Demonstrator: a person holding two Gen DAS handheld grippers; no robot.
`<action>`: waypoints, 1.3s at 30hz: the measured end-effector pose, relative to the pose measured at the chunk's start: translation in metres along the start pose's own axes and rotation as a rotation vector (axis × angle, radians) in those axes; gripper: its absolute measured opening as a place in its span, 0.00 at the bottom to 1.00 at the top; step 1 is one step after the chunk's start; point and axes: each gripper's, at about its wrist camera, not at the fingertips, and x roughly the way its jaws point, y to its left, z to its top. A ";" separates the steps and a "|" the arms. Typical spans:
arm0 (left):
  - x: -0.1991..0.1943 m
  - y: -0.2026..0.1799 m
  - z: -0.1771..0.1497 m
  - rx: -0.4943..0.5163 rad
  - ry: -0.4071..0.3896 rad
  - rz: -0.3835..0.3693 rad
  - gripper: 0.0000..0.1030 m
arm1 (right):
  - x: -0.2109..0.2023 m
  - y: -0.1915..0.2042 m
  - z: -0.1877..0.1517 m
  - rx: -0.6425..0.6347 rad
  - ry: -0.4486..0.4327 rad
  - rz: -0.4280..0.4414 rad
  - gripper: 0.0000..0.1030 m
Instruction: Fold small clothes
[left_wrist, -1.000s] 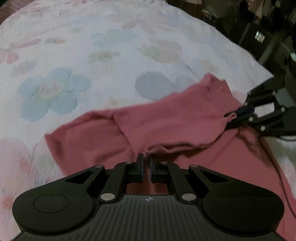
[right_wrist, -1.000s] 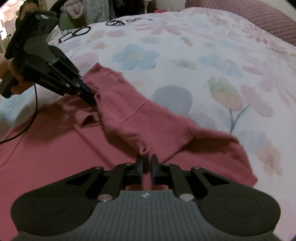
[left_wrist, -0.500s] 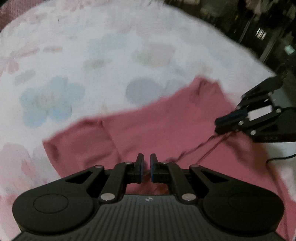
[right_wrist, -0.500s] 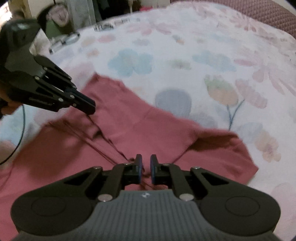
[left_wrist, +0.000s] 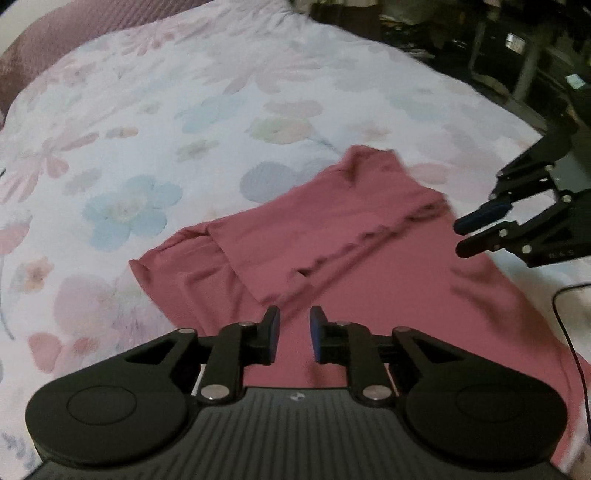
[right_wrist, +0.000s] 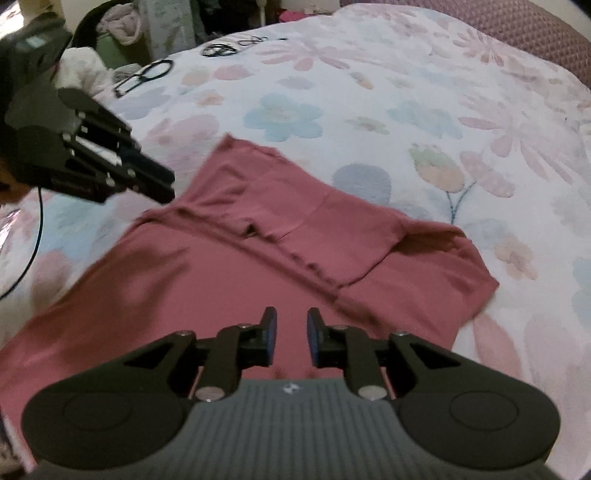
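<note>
A pink garment (left_wrist: 369, 266) lies spread on a bed covered by a floral sheet (left_wrist: 147, 122). One section is folded over the rest, forming a diagonal hem line across the cloth (right_wrist: 280, 236). The left gripper (left_wrist: 294, 334) hovers above the near part of the garment, jaws parted, holding nothing; in the right wrist view it (right_wrist: 162, 184) appears at the left, near the folded corner. The right gripper (right_wrist: 289, 332) hangs likewise over the cloth, jaws apart and empty; in the left wrist view it (left_wrist: 469, 232) sits beside the garment's right edge. Black cables (right_wrist: 151, 72) rest on the sheet at the far side.
</note>
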 end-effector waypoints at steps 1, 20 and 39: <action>-0.009 -0.007 -0.005 0.022 0.002 -0.006 0.19 | -0.011 0.009 -0.008 -0.010 0.004 -0.001 0.15; -0.080 -0.129 -0.181 0.391 0.238 -0.147 0.59 | -0.109 0.138 -0.211 -0.176 0.175 0.044 0.41; -0.045 -0.150 -0.235 0.523 0.306 -0.003 0.18 | -0.081 0.150 -0.253 -0.475 0.234 -0.072 0.31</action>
